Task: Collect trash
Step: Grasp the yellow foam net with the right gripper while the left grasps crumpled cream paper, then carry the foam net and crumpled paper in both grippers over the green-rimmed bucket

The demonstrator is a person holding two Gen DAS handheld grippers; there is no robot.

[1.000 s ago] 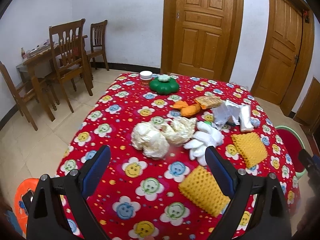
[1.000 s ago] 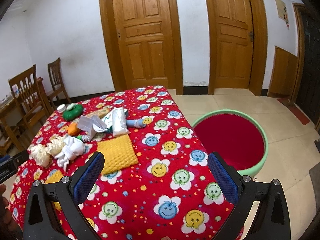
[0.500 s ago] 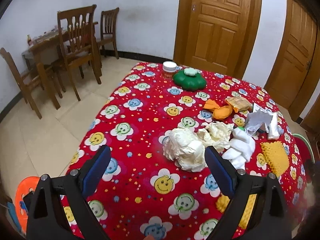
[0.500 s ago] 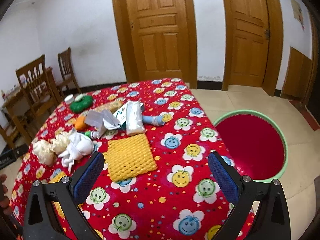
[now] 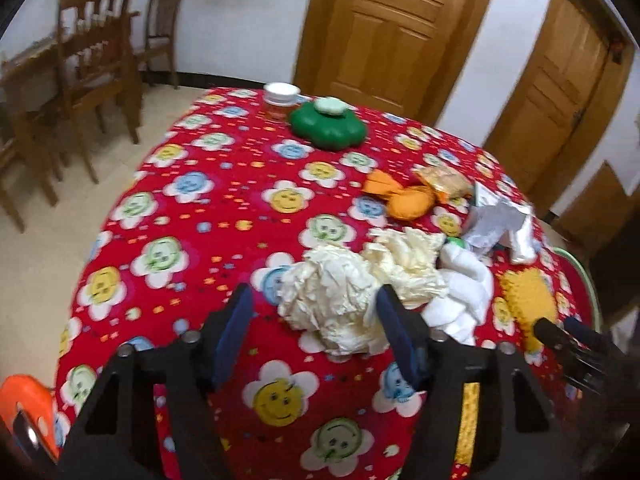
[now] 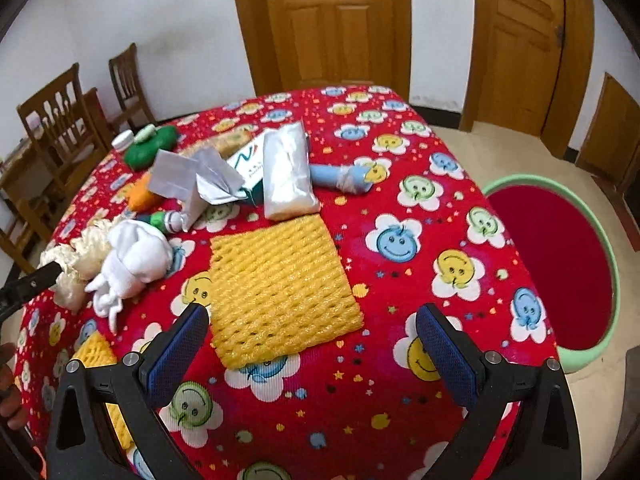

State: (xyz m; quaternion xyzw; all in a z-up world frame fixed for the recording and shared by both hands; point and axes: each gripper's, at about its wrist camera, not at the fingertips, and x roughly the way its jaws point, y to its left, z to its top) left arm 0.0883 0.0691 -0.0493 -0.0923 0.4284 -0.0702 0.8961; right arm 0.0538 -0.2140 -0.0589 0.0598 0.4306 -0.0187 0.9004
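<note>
Packet [image 6: 244,160] shows "N" logo; other print unreadable.

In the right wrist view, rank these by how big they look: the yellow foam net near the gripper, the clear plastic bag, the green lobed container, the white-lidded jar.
1. yellow foam net, though it lies nearest the camera
2. clear plastic bag
3. green lobed container
4. white-lidded jar

The last two lie farthest away, which shrinks them.
</note>
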